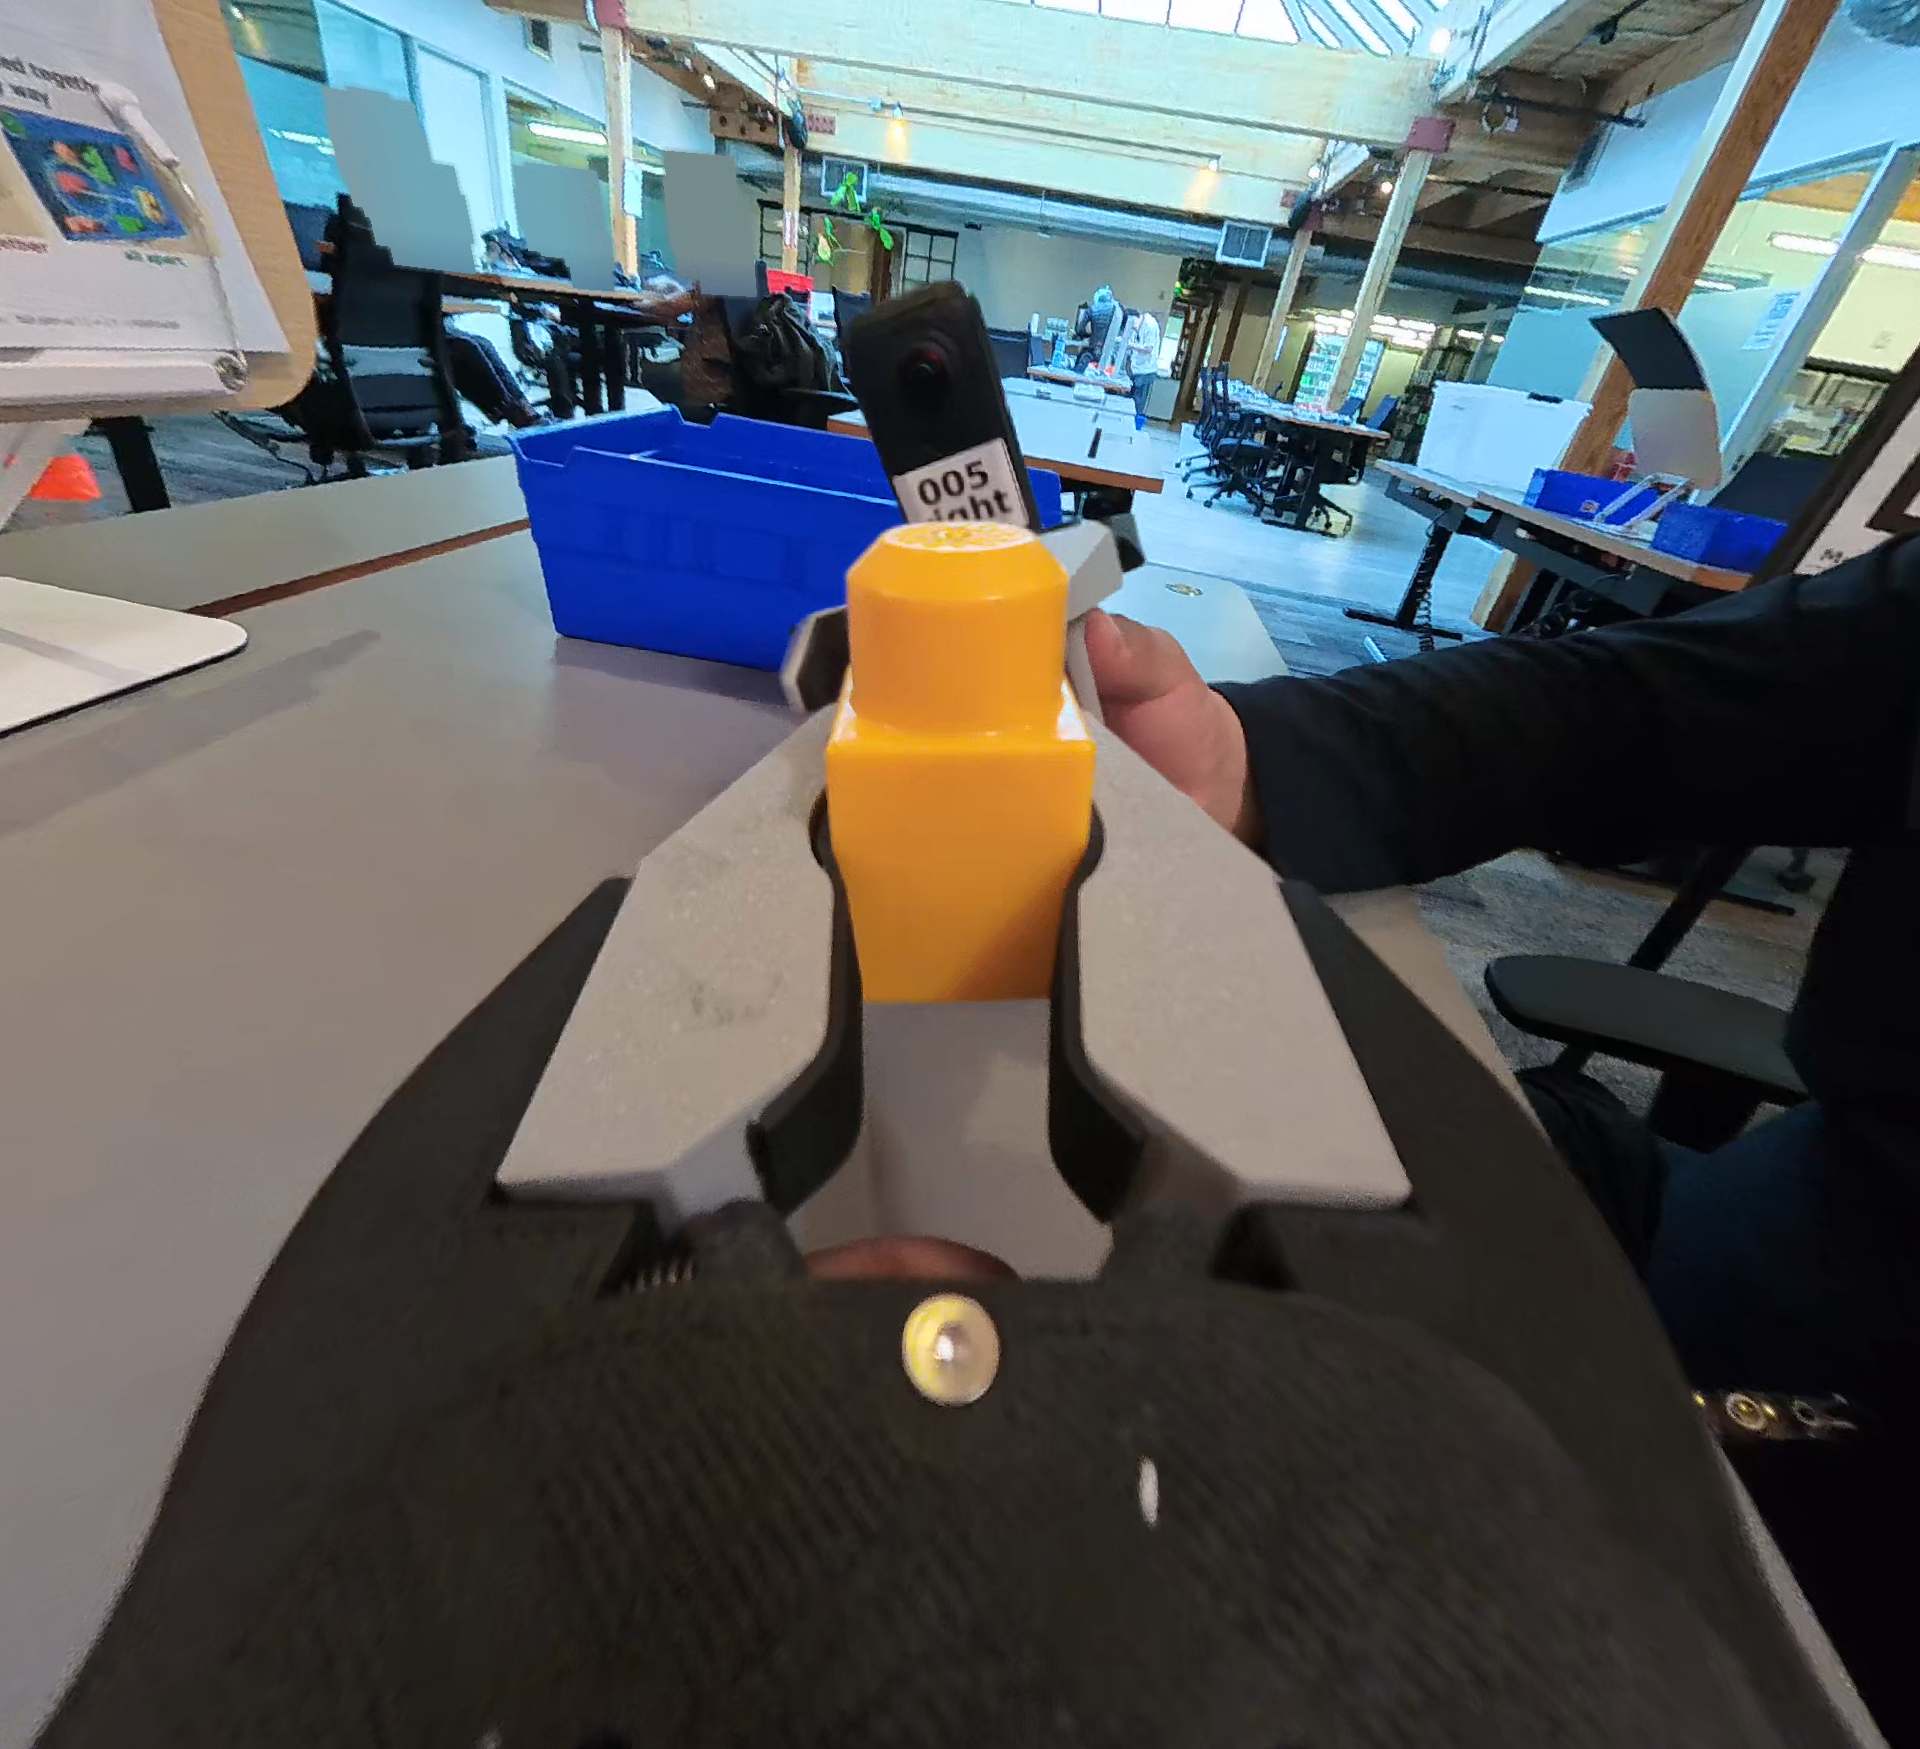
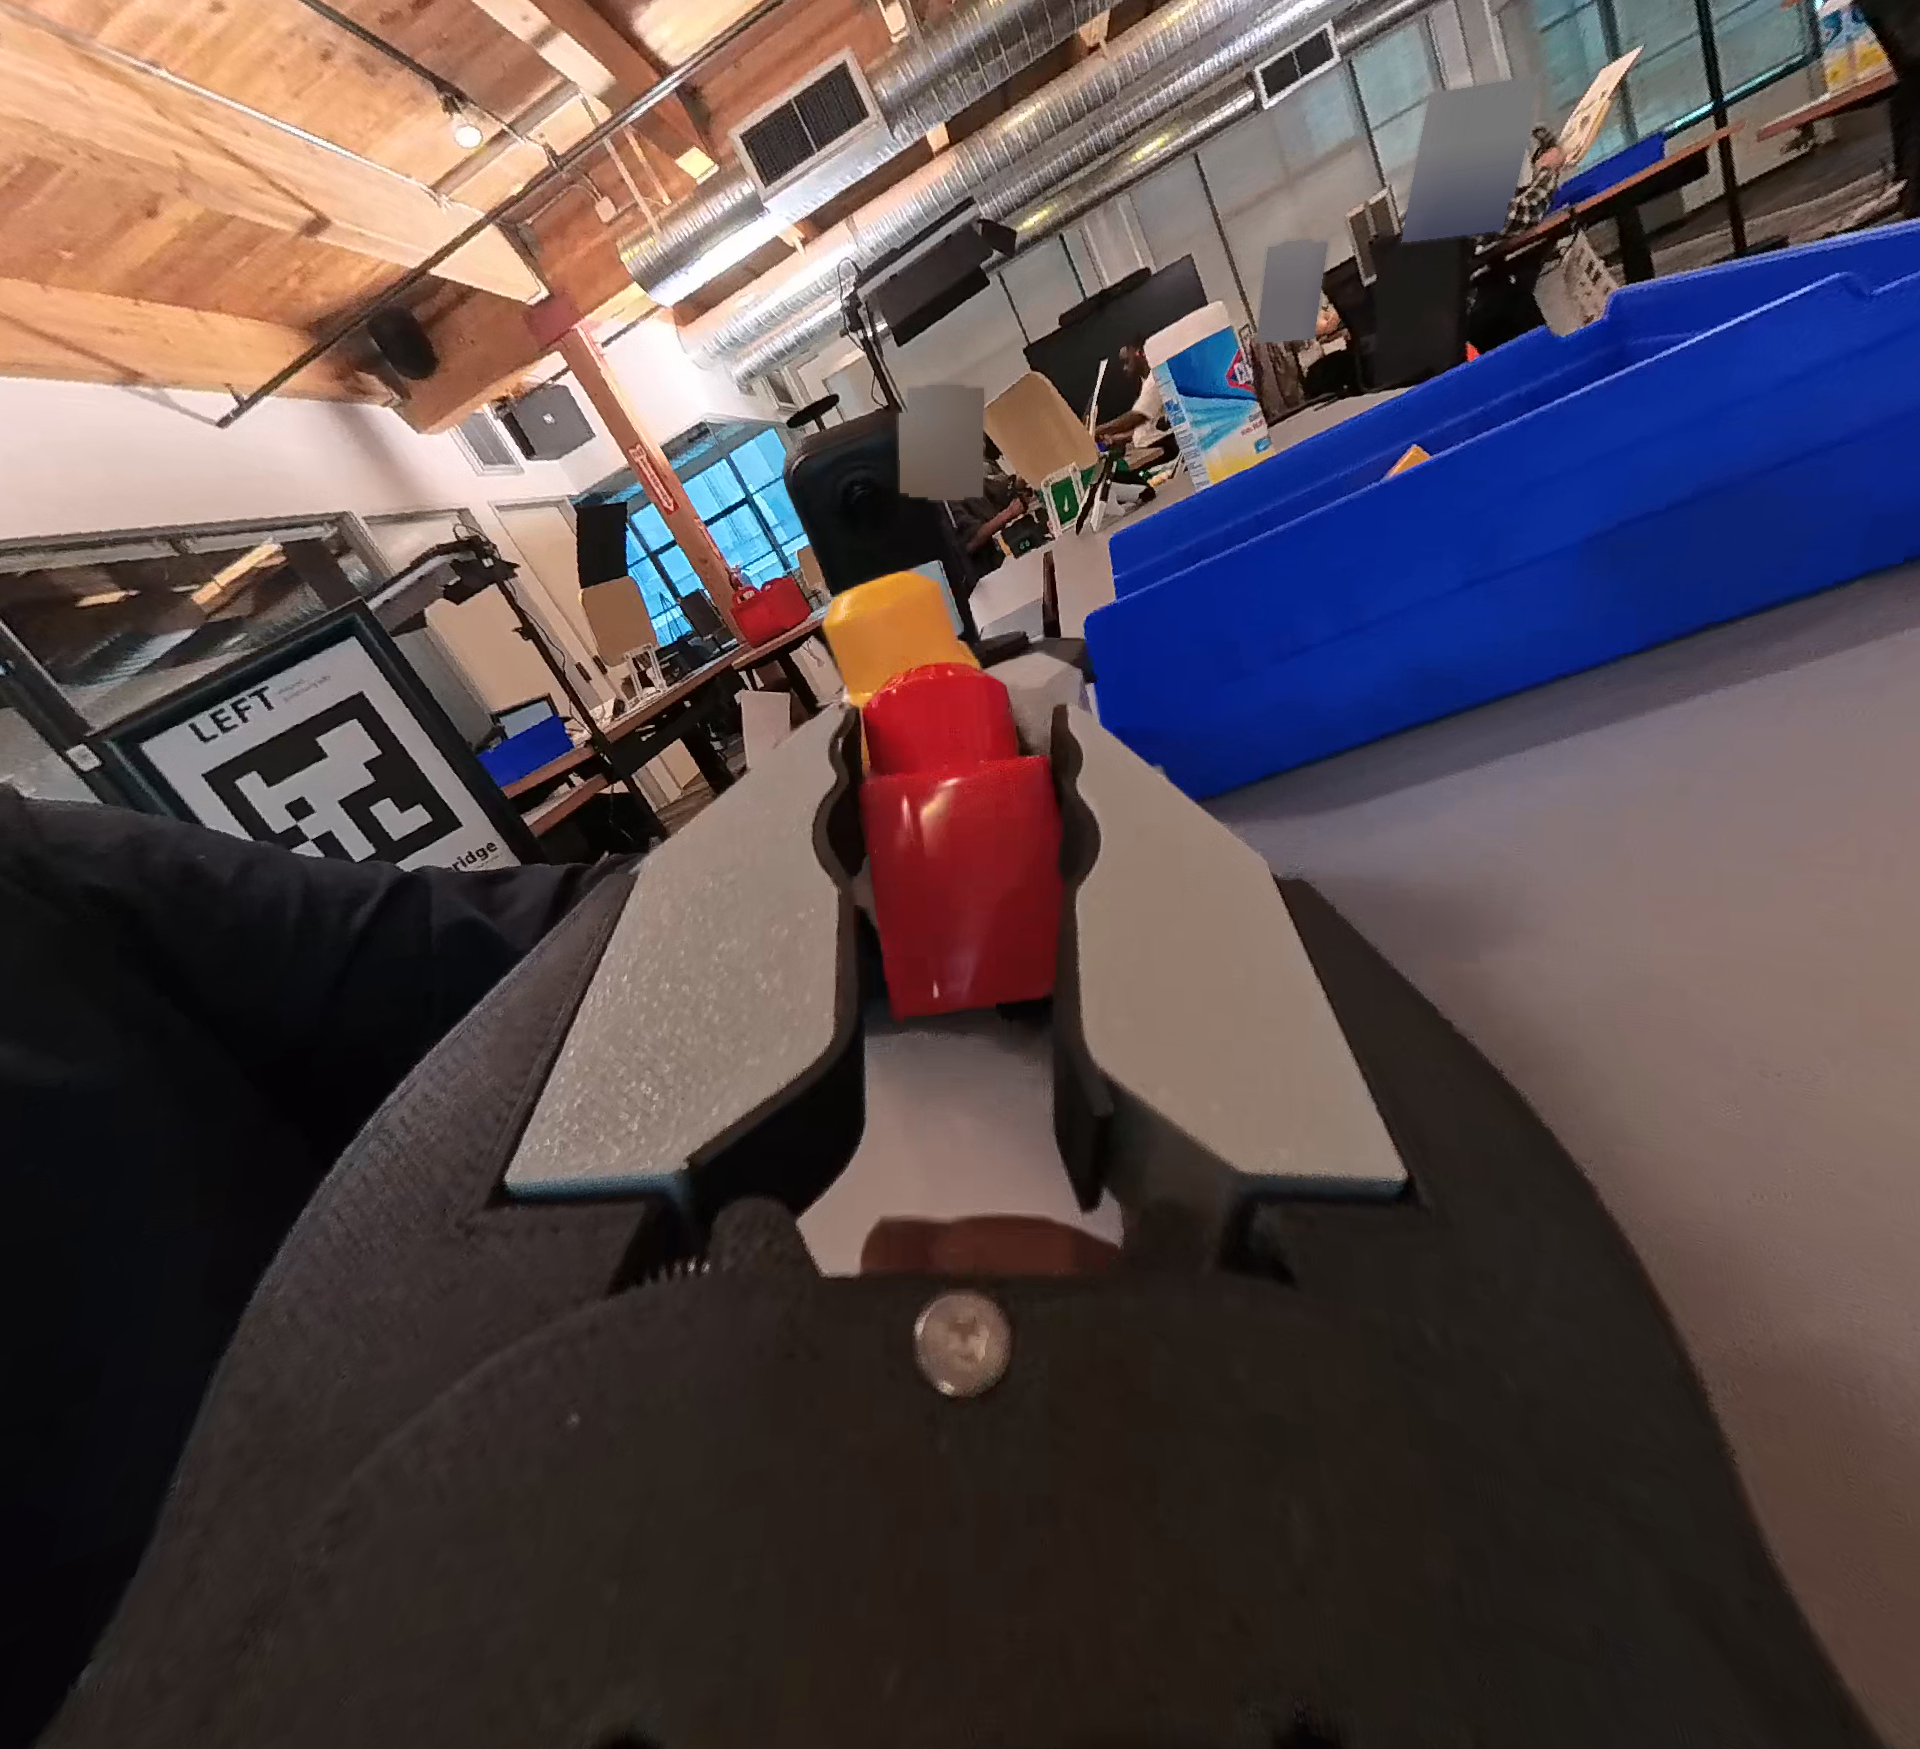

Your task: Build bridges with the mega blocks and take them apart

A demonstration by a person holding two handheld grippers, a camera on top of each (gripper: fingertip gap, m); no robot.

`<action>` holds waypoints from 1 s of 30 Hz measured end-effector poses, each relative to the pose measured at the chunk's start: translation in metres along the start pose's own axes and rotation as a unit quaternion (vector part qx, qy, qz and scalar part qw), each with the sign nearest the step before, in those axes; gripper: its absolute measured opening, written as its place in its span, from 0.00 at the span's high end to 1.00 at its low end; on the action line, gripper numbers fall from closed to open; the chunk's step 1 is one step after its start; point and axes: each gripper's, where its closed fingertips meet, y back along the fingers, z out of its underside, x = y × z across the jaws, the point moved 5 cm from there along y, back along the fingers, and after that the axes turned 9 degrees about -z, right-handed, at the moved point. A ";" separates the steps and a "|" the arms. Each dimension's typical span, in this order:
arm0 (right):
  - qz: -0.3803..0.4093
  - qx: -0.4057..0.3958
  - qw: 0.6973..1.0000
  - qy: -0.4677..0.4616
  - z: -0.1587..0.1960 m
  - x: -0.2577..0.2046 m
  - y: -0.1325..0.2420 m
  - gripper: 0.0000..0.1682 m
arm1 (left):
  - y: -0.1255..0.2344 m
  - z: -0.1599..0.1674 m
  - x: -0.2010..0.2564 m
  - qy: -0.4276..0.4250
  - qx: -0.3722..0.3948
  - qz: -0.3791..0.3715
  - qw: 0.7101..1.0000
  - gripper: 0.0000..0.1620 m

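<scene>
My left gripper (image 1: 958, 764) is shut on a yellow block (image 1: 958, 826), stud up, held above the grey table (image 1: 312, 868). My right gripper (image 2: 951, 764) is shut on a red block (image 2: 961, 868), stud up. The two grippers face each other at close range. In the right wrist view the yellow block (image 2: 888, 634) shows just behind the red one, with the left gripper's camera behind it. In the left wrist view the right gripper (image 1: 1081, 577) and the hand holding it (image 1: 1164, 712) show behind the yellow block; the red block is hidden there.
A blue bin (image 1: 707, 536) stands on the table beyond the grippers; it shows at the right in the right wrist view (image 2: 1507, 577) with something orange inside. A wipes tub (image 2: 1210, 400) stands farther back. An instruction sheet on a stand (image 1: 114, 172) is at the left. The grippers are tip to tip, or close to it.
</scene>
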 end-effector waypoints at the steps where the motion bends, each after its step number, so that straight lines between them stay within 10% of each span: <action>1: -0.002 -0.003 1.000 -0.004 0.000 -0.001 -0.001 0.80 | -0.002 0.001 0.001 0.000 -0.005 0.002 1.000 0.78; 30: 0.022 0.162 0.985 0.060 -0.013 -0.007 -0.019 0.80 | -0.005 -0.013 -0.002 0.093 0.103 0.010 0.990 0.77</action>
